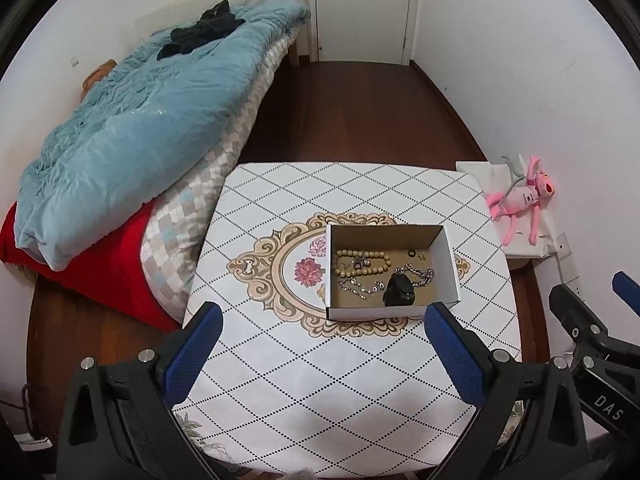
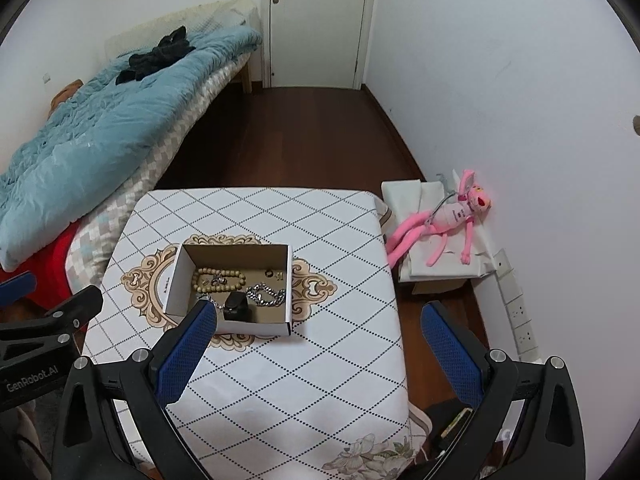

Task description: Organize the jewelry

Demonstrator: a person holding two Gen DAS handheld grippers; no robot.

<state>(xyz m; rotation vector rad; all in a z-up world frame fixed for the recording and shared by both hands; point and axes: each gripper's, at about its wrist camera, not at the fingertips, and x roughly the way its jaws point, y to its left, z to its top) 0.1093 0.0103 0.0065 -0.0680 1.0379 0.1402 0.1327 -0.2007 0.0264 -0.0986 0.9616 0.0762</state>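
An open white cardboard box (image 1: 450,258) (image 2: 171,284) stands mid-table. Inside lie a wooden bead bracelet (image 1: 362,262) (image 2: 218,279), a silver chain (image 1: 420,274) (image 2: 266,296), a crystal bracelet (image 1: 358,288), a black watch (image 1: 399,290) (image 2: 236,306) and small rings (image 1: 412,253) (image 2: 271,273). My left gripper (image 1: 324,312) is open and empty, above the table just in front of the box. My right gripper (image 2: 318,312) is open and empty, to the right of the box and nearer than it.
The table (image 1: 280,380) (image 2: 320,380) wears a white diamond-patterned cloth. A bed with a blue duvet (image 1: 140,128) (image 2: 100,120) is on the left. A pink plush toy (image 1: 524,200) (image 2: 448,220) lies on a white box by the right wall. A door (image 2: 320,20) is beyond.
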